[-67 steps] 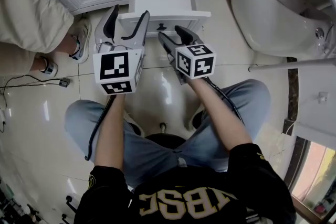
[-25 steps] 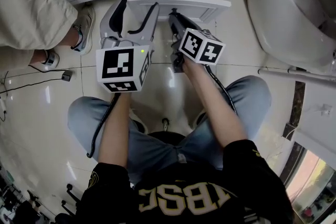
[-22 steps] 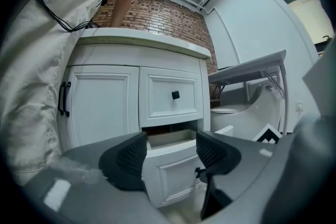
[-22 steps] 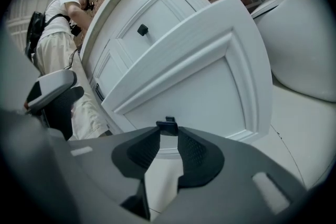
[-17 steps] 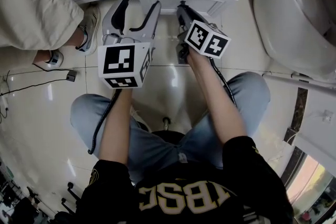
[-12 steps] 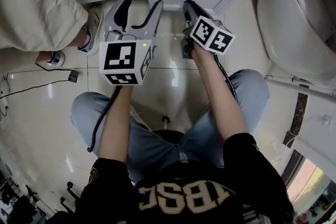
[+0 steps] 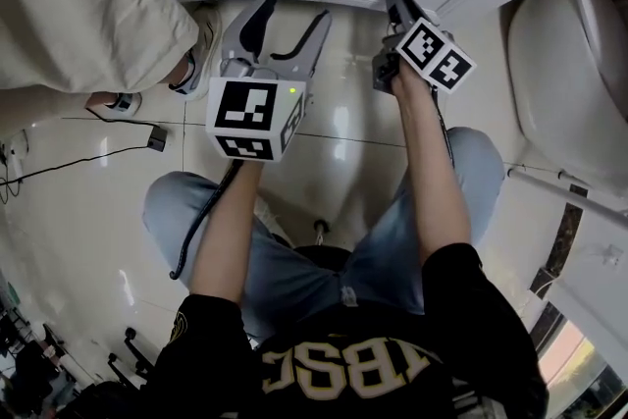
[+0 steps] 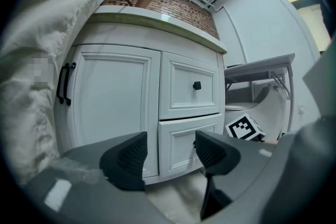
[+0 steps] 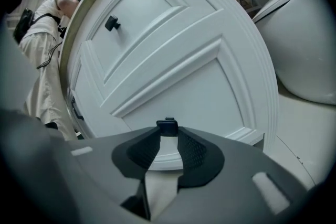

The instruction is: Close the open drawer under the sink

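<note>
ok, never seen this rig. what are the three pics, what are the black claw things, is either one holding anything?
No robot: a seated person holds a two-jaw gripper in each hand; the marker cubes belong to them. The head view looks down from the person's head onto their lap and the floor. The two gripper views come from cameras riding on each gripper, looking along its jaws. The left gripper is open and empty, in the air before the white cabinet. The right gripper has its jaws together, tips at the black knob of the lower drawer, which looks about shut; whether it pinches the knob I can't tell. A toilet stands beside the cabinet.
</note>
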Demonstrator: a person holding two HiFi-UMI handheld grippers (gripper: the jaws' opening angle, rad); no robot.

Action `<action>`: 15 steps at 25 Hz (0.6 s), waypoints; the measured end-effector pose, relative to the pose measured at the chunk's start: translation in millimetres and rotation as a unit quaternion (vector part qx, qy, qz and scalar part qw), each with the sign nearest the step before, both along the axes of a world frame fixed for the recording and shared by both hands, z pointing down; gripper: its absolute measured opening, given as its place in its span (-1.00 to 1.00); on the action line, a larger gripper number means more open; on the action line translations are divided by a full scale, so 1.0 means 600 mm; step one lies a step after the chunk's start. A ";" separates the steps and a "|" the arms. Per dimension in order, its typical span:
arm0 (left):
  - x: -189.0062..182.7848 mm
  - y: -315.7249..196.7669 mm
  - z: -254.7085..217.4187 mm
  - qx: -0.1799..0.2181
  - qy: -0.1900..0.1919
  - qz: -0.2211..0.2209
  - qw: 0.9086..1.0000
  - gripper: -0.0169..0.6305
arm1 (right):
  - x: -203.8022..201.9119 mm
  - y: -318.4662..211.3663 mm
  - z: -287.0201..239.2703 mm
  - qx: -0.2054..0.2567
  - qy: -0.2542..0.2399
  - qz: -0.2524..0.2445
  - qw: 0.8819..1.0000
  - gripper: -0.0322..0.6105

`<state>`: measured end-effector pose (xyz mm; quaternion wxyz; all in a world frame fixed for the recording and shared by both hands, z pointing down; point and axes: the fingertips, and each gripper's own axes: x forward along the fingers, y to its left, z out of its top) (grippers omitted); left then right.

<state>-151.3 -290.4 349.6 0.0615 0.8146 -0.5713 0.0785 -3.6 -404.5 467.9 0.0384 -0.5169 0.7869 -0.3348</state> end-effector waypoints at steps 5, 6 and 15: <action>-0.008 -0.012 0.003 -0.002 -0.004 0.001 1.000 -0.06 | -0.002 -0.028 -0.007 0.006 -0.001 -0.008 1.000 -0.56; -0.011 -0.014 0.004 -0.004 -0.006 0.000 1.000 -0.06 | -0.003 -0.028 -0.007 0.006 0.004 -0.007 1.000 -0.56; -0.006 -0.008 0.001 0.000 -0.018 0.002 1.000 -0.06 | -0.006 -0.025 -0.008 0.007 0.010 -0.011 1.000 -0.58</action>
